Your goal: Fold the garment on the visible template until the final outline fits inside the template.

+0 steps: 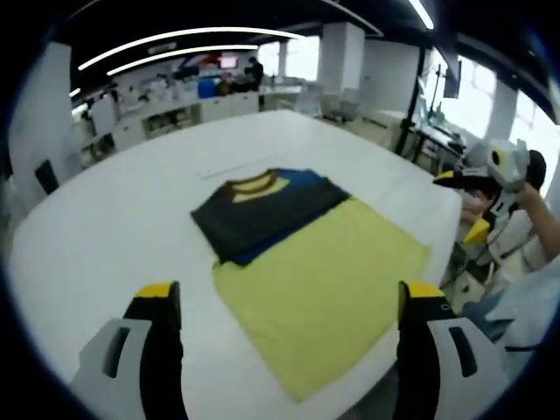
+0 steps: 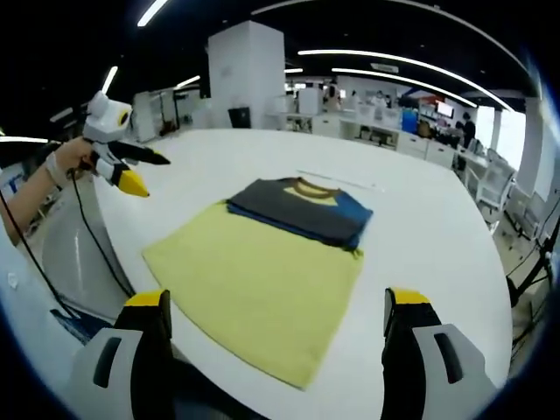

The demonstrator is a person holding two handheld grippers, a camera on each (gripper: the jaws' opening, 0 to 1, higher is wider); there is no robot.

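A folded dark grey and blue garment [image 1: 262, 214] with a yellow collar lies flat on the white table [image 1: 114, 227]. Its near part overlaps the far end of a yellow rectangular template [image 1: 328, 293]. My left gripper [image 1: 290, 293] hovers open above the template's near end, holding nothing. In the right gripper view the garment [image 2: 302, 210] sits at the far end of the template [image 2: 254, 284], and my right gripper [image 2: 276, 299] stands open and empty over its near edge. A hand holds each gripper off the table's side: the right gripper [image 1: 477, 188] and the left gripper [image 2: 127, 162].
A thin white strip [image 1: 236, 166] lies on the table beyond the garment. The table edge [image 1: 451, 236] runs close to the template's right side, with a person's sleeve [image 1: 534, 306] beside it. Desks and chairs [image 1: 175, 109] stand far behind. A cable [image 2: 87, 236] hangs from the left hand.
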